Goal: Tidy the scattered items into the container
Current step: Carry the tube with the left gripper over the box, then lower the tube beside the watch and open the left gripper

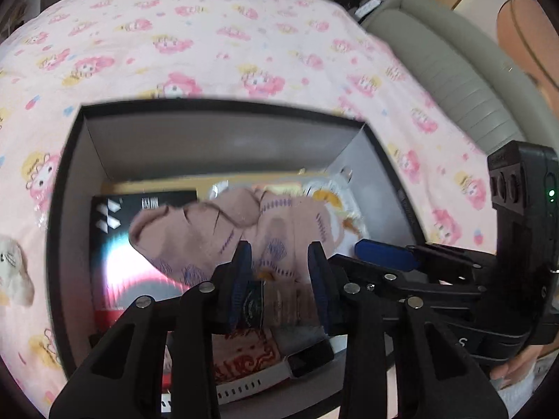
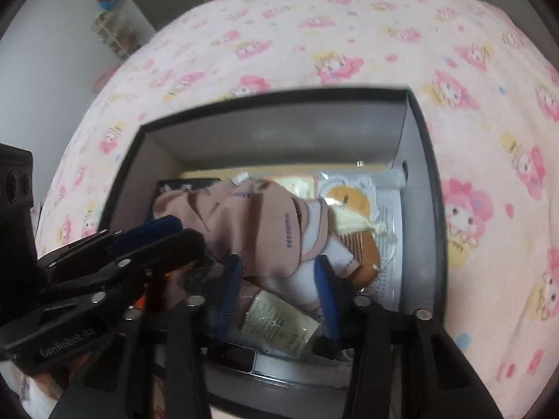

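A black-rimmed box (image 1: pixel 75 160) with grey inner walls sits on a pale pink bedspread (image 1: pixel 216 42) printed with pink and yellow cartoon figures, holding a dusty-pink sock (image 1: pixel 195 230) with purple stitch marks, beside a cream plush toy (image 1: pixel 14 269).

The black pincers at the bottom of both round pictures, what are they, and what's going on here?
They are hand-held grippers, one in each of a person's hands, each with a wide-angle camera looking along its fingers. One picture comes from the left gripper, the other from the right gripper. Both hang over an open dark box on a pink cartoon-print sheet. Inside lie a pinkish cloth item, a labelled bottle and a watch. A plush toy lies outside. Whether either gripper pinches anything, I cannot tell.
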A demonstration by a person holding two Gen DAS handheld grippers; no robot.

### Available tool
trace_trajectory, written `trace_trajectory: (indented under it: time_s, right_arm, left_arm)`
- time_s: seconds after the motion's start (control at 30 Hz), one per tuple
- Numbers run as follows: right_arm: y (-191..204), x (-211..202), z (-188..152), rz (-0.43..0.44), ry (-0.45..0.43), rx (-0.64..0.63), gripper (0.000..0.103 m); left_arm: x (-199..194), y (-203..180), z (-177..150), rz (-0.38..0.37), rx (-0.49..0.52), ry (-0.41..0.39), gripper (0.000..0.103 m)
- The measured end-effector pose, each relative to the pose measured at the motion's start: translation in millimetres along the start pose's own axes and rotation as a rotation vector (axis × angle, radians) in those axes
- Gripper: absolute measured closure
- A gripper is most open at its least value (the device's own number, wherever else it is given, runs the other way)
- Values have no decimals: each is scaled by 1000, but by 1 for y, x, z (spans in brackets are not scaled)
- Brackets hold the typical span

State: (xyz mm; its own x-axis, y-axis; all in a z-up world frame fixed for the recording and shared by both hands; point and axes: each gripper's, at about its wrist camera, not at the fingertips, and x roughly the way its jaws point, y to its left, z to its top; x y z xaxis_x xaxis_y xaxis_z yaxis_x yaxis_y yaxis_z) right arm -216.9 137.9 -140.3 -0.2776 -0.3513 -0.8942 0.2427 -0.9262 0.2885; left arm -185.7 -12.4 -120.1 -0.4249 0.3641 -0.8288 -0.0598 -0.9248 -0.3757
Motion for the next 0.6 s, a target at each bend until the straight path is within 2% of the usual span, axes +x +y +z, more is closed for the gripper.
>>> trace_trajectory:
  time_s: [0.1,0.17,0.27,0.37,0.43,0.53,0.6]
  right_arm:
    - [-10,6,-9,5,37,24,67]
    - [-11,8,-14,12,57,33,66]
    - [-10,5,-26,36,72,21,66]
    - [-10,-4,-42,63,87,-7,66]
    - [-12,-10,-45,74,79,1,67]
    - [-11,-19,-43,66,18,1,66]
    - [-9,-19,-43,72,7,-11,66]
  left_arm:
    - [12,-1,-5,53,0,54,71]
    - [14,0,-9,43,-2,71,70]
    - [9,3,-15,-12,-2,93,69]
    - [0,10,-26,-134,-25,123,68]
    - [-6,13,-27,-163,-35,100,68]
    - [-11,13,-15,-129,-35,32,68]
    - [-4,13,-5,-110,-37,30,68]
